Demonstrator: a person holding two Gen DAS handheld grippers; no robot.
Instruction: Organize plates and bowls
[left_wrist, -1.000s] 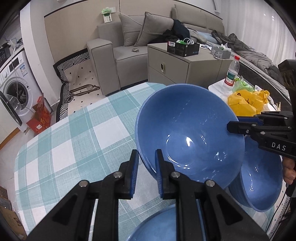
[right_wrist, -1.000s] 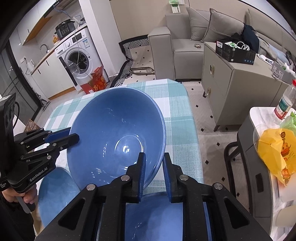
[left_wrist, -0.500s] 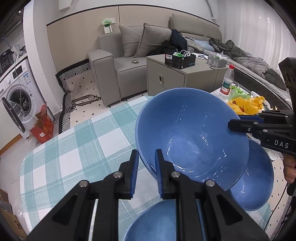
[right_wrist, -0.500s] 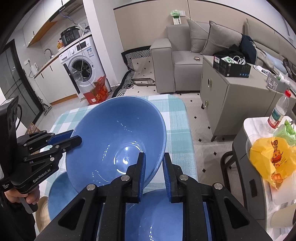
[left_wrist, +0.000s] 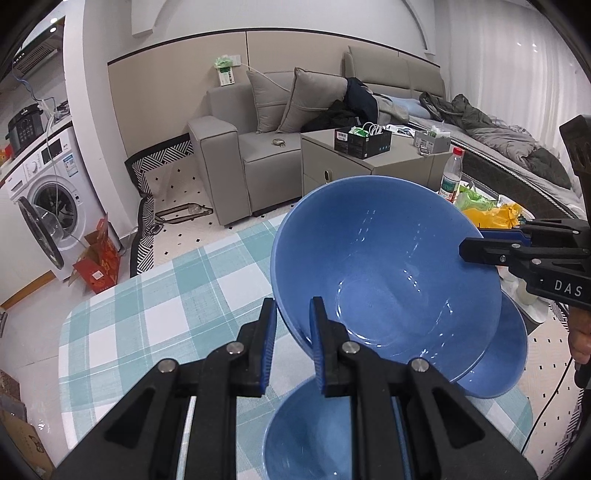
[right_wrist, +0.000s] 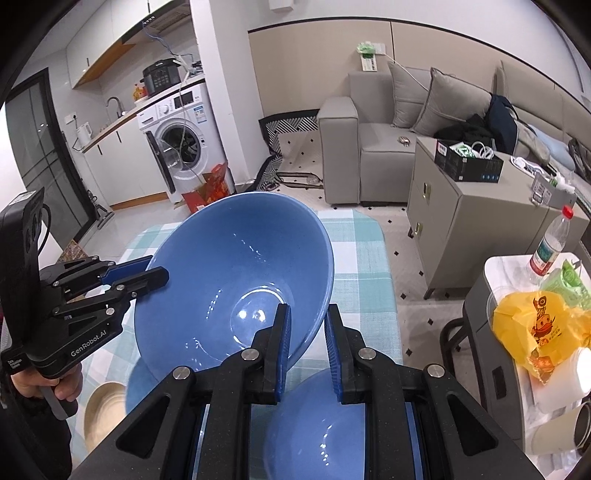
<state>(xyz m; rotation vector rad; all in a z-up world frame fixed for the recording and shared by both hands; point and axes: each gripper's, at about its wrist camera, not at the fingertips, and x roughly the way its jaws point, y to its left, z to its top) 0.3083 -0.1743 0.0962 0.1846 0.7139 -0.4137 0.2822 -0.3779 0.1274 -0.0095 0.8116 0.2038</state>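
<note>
Two handheld grippers lift one large blue bowl (left_wrist: 388, 273) above a tabletop (left_wrist: 155, 317) covered in a teal-and-white checked cloth. Nearest the lens in the left wrist view, the left gripper (left_wrist: 293, 332) is clamped on the bowl's near rim, one blue pad inside the wall and one outside. In the right wrist view the right gripper (right_wrist: 306, 332) pinches the opposite edge of the same bowl in the same way, so the dish hangs tilted between them, clear of the cloth, its glossy inside catching ceiling lights and its flared wall narrowing to a small flat base.

Three blue bowls can be counted: the raised one, a second bowl (left_wrist: 310, 432) sitting directly under the left gripper at the bottom of the frame, and a third bowl (left_wrist: 498, 354) partly hidden beneath the raised bowl's far side. A pale wooden-looking dish (right_wrist: 101, 410) shows at the tabletop's edge in the right wrist view, below a person's hand (right_wrist: 48, 384) wrapped round the left gripper's handle.

Beyond the tabletop stand a grey sofa (left_wrist: 255, 147) with two cushions, a grey cabinet (right_wrist: 465, 221), one plastic water bottle (right_wrist: 550, 243), a yellow bag (right_wrist: 535, 328) and a washing machine (right_wrist: 181, 144)
</note>
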